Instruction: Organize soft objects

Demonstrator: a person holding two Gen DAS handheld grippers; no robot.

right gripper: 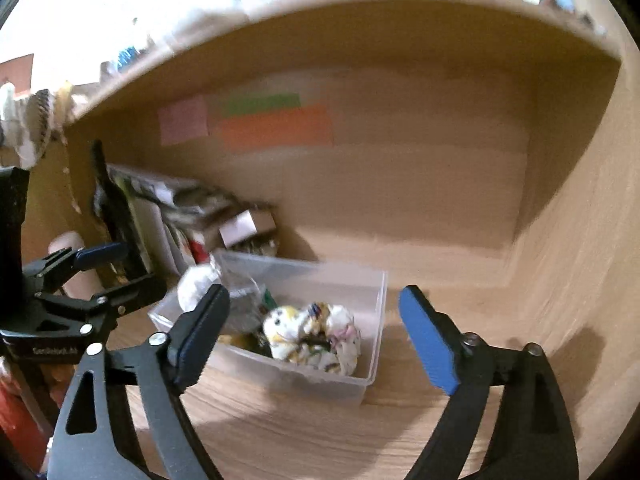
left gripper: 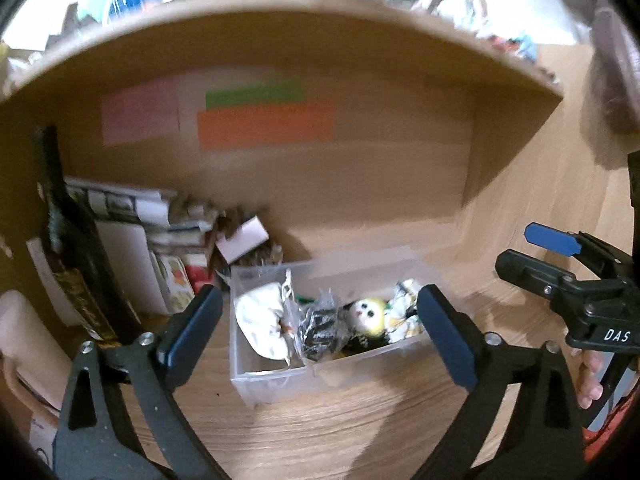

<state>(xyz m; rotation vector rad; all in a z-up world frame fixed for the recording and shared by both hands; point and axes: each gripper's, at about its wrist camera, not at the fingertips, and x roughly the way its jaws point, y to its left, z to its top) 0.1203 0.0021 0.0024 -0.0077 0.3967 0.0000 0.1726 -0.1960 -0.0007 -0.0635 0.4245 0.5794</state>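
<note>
Black claw arms with blue pads fill the bottom of both wrist views. On the left gripper [left gripper: 320, 320] the jaws stand wide apart with nothing between them, framing the clear plastic bin [left gripper: 276, 384] that sits on the wooden desk [left gripper: 340, 432]. The right gripper [right gripper: 316, 332] is likewise spread wide and empty, and it points at the same bin from the right side; it also shows at the right edge of the left wrist view, held by a hand [left gripper: 590, 376] whose fingers wrap its grip.

Largest in sight is the wooden alcove [left gripper: 380, 184] under a shelf, its back wall carrying pink, green and orange paper notes [left gripper: 266, 126]. The desk runs under it, and the bin stands on the desk well inside the alcove, near its left half.

Left of the bin, a stack of books and boxes [left gripper: 132, 240] leans against the alcove's side, just beside the bin's far left corner.

Inside the bin lie the soft objects, packed close together: a white cushion-like plush [left gripper: 260, 324] at the left end, a dark item in a crinkled clear bag [left gripper: 320, 328] touching it in the middle, a small doll with a pale face and yellow hood [left gripper: 366, 316] next to that, and a white patterned cloth bundle [right gripper: 316, 340] at the right end. All are blurred, so finer detail cannot be told.
</note>
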